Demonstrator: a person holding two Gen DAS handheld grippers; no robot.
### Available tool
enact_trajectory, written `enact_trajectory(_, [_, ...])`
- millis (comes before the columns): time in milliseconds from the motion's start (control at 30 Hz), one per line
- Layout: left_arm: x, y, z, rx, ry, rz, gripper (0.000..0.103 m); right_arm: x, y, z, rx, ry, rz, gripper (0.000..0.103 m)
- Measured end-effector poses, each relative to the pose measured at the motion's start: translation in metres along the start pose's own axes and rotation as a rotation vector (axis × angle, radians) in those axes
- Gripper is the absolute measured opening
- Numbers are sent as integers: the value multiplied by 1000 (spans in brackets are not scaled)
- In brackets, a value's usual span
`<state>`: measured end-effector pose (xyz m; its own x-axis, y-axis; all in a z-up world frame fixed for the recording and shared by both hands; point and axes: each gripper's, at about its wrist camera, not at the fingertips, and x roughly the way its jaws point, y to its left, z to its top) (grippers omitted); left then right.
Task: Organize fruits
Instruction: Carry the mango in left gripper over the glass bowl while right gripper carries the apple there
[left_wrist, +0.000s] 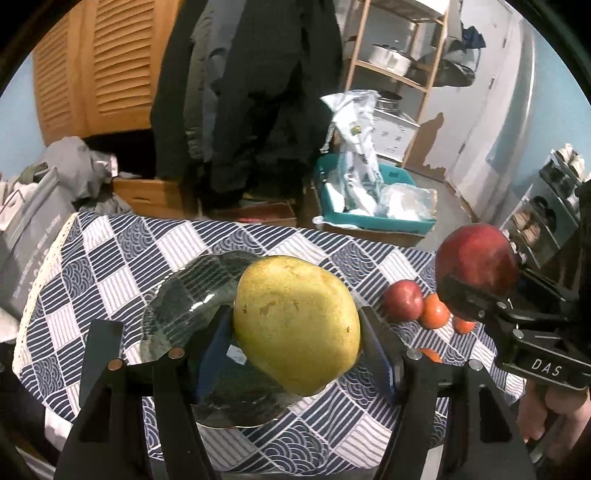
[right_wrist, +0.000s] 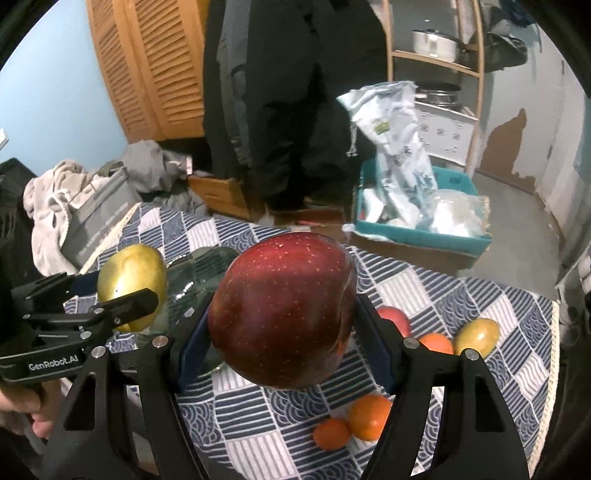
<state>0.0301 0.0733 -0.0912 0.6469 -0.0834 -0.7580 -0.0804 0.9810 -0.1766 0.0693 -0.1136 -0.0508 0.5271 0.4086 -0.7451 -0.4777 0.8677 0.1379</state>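
The left gripper (left_wrist: 297, 325) is clamped on a big yellow-green pear (left_wrist: 295, 321), held above the clear ribbed glass plate (left_wrist: 184, 291), prob. so it can drop straight in. The right gripper (right_wrist: 282, 314) pinches a dark red speckled apple (right_wrist: 282, 310) just beside the plate, w/ loose small orange tangerines (right_wrist: 369, 415) below on the blue-white checked tablecloth (right_wrist: 498, 295). Readable: "DAS", "GenRobot.AI".

Lived-in home room, cluttered, louvered wooden closet doors (left_wrist: 92, 62), dark coats (left_wrist: 258, 92) hung up, wooden shelf rack (left_wrist: 399, 70) with metal pots (right_wrist: 434, 41), laundry heap (right_wrist: 59, 199), patterned tablecloth (left_wrist: 110, 258) on small table, peeling wall paint (right_wrist: 517, 133)
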Motion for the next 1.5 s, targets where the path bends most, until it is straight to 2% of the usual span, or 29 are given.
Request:
enact_trajectory(333, [20,42,-13,-56,40,73,69,56,30,1,-50,97,45,73])
enact_trajectory(500, [41,63,-21,-102,90,97,69,81,45,1,-70,150,75,73])
enact_trajectory(633, [53,77,-29,-129,120,112,69,99,57,0,-95,182,65,73])
enact_trajectory(733, [62,88,-35,-157,139,96,69,113,64,-4,-114,208,66,73])
enact_trajectory(900, [75,102,-46,-170,178,143,69,137,72,-13,-124,264,79,73])
enact_trajectory(1200, [88,109,-57,-167,232,163,69,159,75,-28,-126,342,94,73])
enact_trajectory(1500, [102,119,-65,-196,296,168,69,165,80,-35,-143,366,103,73])
